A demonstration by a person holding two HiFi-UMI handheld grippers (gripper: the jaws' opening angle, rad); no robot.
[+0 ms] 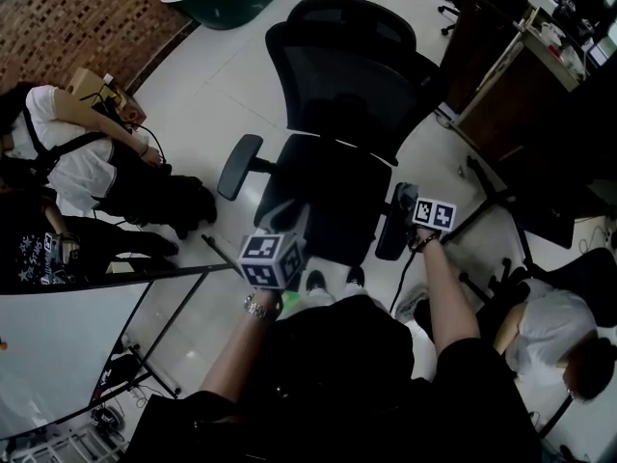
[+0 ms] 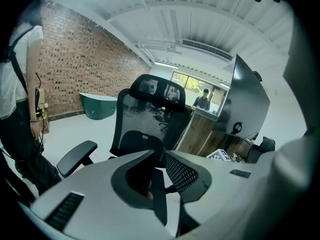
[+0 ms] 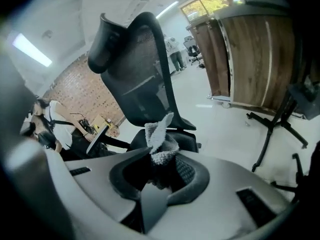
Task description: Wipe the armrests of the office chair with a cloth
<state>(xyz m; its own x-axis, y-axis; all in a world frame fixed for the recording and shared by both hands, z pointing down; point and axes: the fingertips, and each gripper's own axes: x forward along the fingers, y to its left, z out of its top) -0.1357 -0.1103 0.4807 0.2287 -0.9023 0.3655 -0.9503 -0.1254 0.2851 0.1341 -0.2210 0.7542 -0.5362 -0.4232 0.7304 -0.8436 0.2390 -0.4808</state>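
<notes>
Presently the right gripper (image 3: 162, 156) is clamped on a grey terry cloth (image 3: 159, 134). A tuft of it stands up out of the jaws and the rest is bunched between the pads. This grip is judged deliberate, since a free fold of fabric is what would meet the surface.

In the head view that gripper lies at the far end of the armrest (image 1: 393, 234) on the person's right side of the black mesh-backed office chair (image 1: 333, 95). It cannot be confirmed whether the cloth actually presses on the pad.

The right forearm is stretched forward and slightly outward, with the wrist low beside the armrest.

The left gripper (image 2: 159, 154) has its jaws drawn together with nothing between them. It is held over the front edge of the seat with the elbow bent, and is assessed as idle rather than bracing the chair. The opposite armrest (image 1: 239, 165) stands well apart from both grippers, unattended.
</notes>
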